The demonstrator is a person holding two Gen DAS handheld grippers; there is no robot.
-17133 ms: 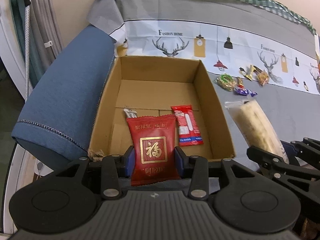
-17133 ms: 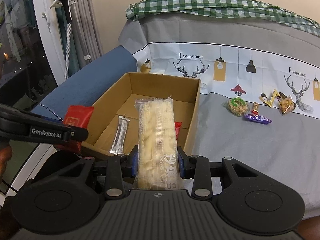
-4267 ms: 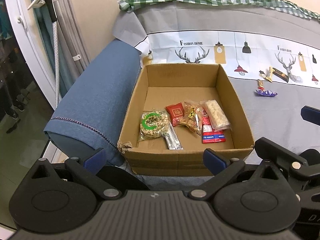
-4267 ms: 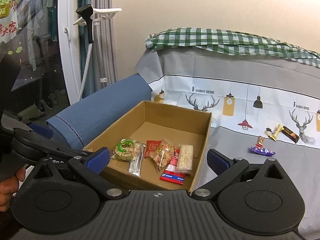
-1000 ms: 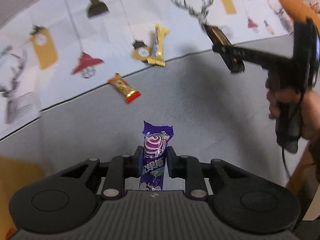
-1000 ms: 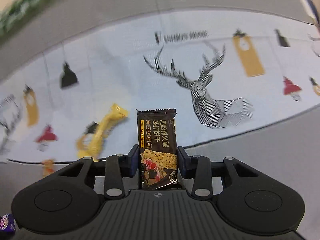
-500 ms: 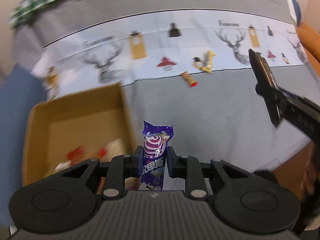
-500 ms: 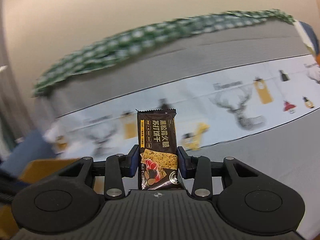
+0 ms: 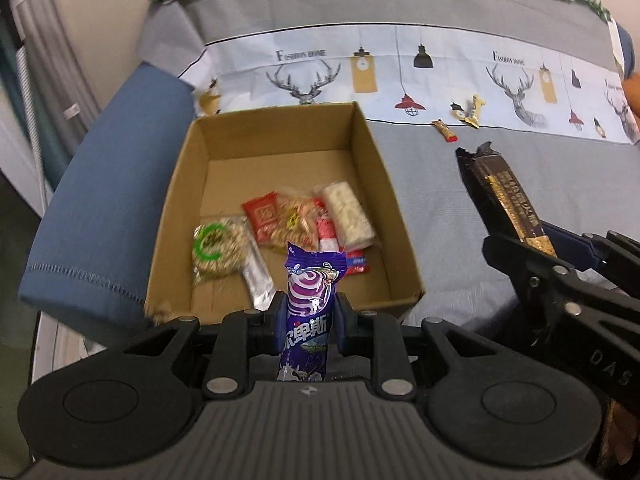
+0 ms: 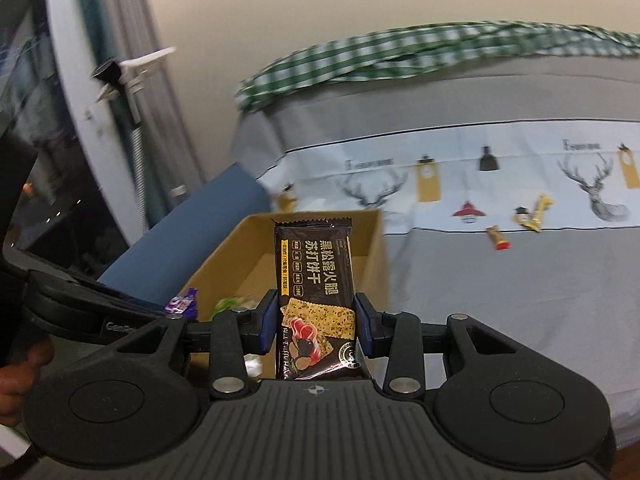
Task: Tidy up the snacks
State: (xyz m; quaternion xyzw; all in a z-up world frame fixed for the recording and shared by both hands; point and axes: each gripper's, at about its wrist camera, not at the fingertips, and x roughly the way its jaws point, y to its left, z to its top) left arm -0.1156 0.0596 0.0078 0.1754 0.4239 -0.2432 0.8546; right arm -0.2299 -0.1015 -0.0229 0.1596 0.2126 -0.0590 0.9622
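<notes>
My left gripper (image 9: 308,322) is shut on a purple candy packet (image 9: 310,312), held upright just before the near wall of the open cardboard box (image 9: 180,184). The box holds several snacks, among them a round green-ringed cake (image 9: 216,250) and a white bar (image 9: 348,214). My right gripper (image 10: 316,326) is shut on a dark brown cracker packet (image 10: 314,280), to the right of the box; the packet also shows in the left wrist view (image 9: 504,196). The box shows in the right wrist view (image 10: 236,252) behind that packet.
A small red candy (image 9: 445,131) and a yellow-wrapped candy (image 9: 474,110) lie on the grey sofa seat right of the box. The blue armrest (image 9: 104,192) borders the box on the left. The patterned cloth covers the sofa back.
Both grippers have swung left from the loose candies toward the box, each still holding its packet. The box is now in front of both.
</notes>
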